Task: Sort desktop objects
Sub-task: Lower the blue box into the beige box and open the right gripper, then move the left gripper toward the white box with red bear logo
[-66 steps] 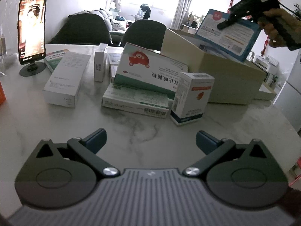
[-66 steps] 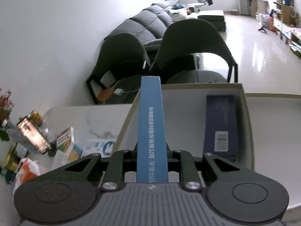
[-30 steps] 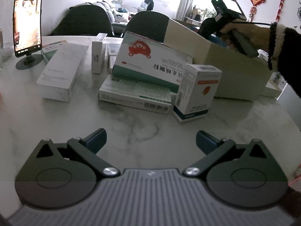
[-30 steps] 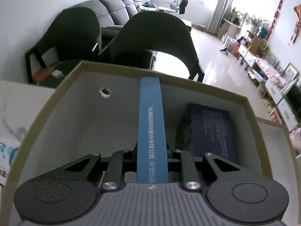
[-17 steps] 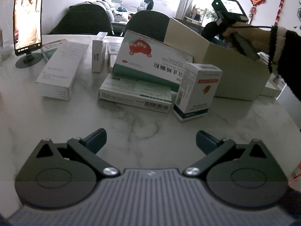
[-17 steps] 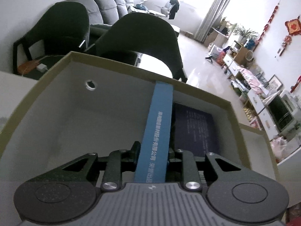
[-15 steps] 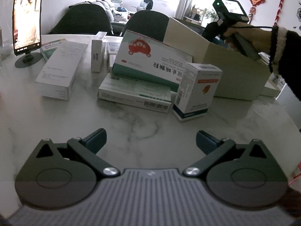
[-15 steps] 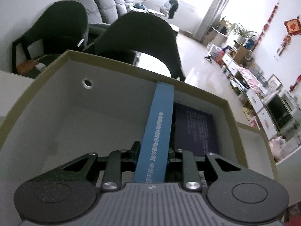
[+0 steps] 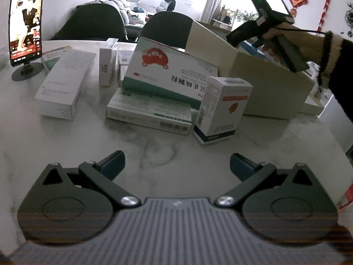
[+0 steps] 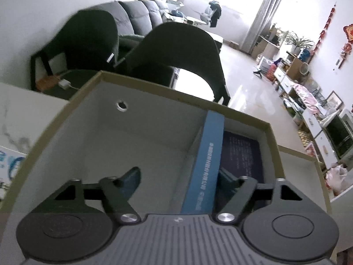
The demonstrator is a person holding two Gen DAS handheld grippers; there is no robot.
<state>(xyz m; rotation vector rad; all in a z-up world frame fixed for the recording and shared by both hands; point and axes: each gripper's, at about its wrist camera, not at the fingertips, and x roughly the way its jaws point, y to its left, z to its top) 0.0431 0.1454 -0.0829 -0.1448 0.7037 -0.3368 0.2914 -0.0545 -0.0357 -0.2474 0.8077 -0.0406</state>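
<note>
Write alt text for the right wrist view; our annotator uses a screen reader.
The right gripper, jaws opening, is releasing a slim blue carton that stands on edge inside an open beige cardboard box, beside a dark navy carton. Two dark chairs stand beyond.

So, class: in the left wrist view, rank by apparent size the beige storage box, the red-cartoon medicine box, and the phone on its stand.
1. beige storage box
2. red-cartoon medicine box
3. phone

Distance from the camera differs, so true sizes stay unsure.
</note>
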